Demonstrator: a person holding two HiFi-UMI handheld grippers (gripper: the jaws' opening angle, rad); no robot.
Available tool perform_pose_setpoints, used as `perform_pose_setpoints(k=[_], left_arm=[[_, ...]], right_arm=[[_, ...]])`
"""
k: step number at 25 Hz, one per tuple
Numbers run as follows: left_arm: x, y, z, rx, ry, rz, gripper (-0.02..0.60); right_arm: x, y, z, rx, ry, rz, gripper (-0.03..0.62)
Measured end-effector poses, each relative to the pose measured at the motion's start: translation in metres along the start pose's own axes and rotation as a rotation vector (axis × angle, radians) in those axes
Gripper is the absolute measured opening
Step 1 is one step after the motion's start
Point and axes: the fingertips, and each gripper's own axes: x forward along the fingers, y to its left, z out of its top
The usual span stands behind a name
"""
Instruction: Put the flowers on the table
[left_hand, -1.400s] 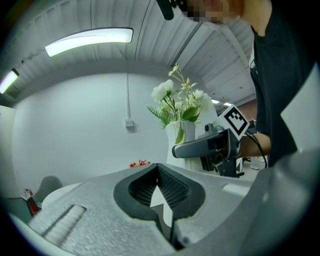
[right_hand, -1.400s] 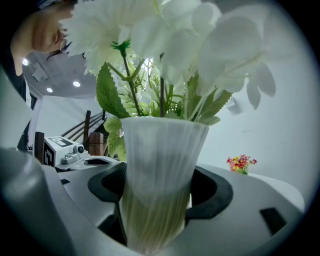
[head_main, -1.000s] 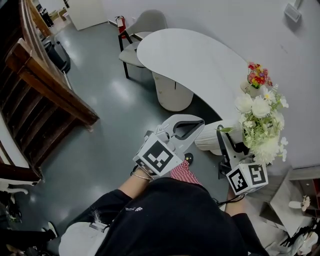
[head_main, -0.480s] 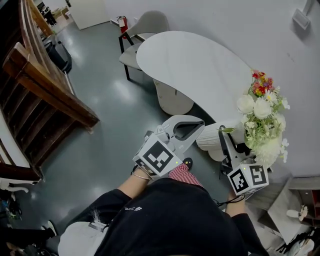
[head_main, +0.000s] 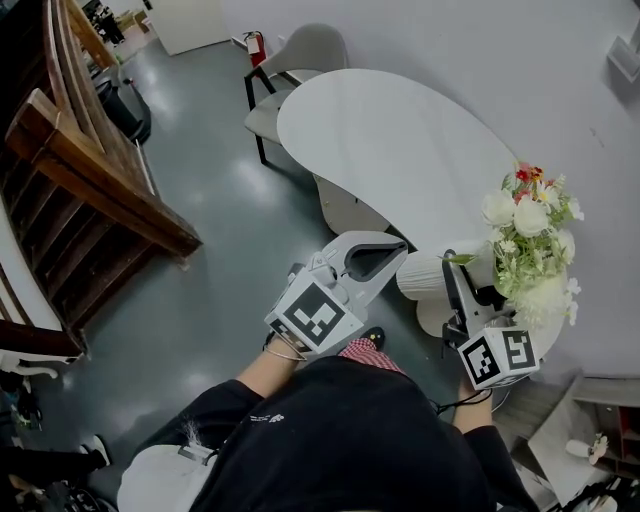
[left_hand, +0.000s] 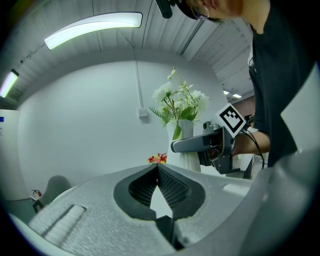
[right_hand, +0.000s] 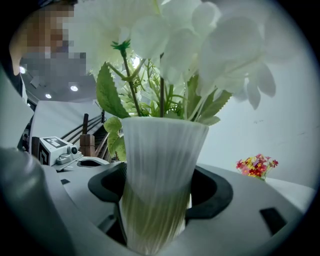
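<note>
White flowers with green leaves are seen standing in a white ribbed vase, and the vase is clamped around its body between the two jaws of the right gripper, which are spread only as far as the vase's width and pressed against either side of it. The vase is held upright, and in the head view the blooms are seen over the near, right-hand end of the white kidney-shaped table; whether the vase's base touches the tabletop cannot be made out. A small bunch of red and yellow flowers is set on the table just beyond the white blooms, close to the pale wall. The left gripper is held to the left of the vase, off the table's edge, with its jaws brought together at the tips and nothing between them. A grey padded chair is placed at the table's far end, and a brown wooden stair rail is seen at the left above the glossy grey floor
</note>
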Motion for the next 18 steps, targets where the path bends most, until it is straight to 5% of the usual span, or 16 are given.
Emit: perform_pose_setpoints(k=[18], left_arm=[[0.0, 0.003, 0.0, 0.018, -0.023, -0.002, -0.002]], right_arm=[[0.002, 0.002, 0.002, -0.021, -0.019, -0.003, 0.365]])
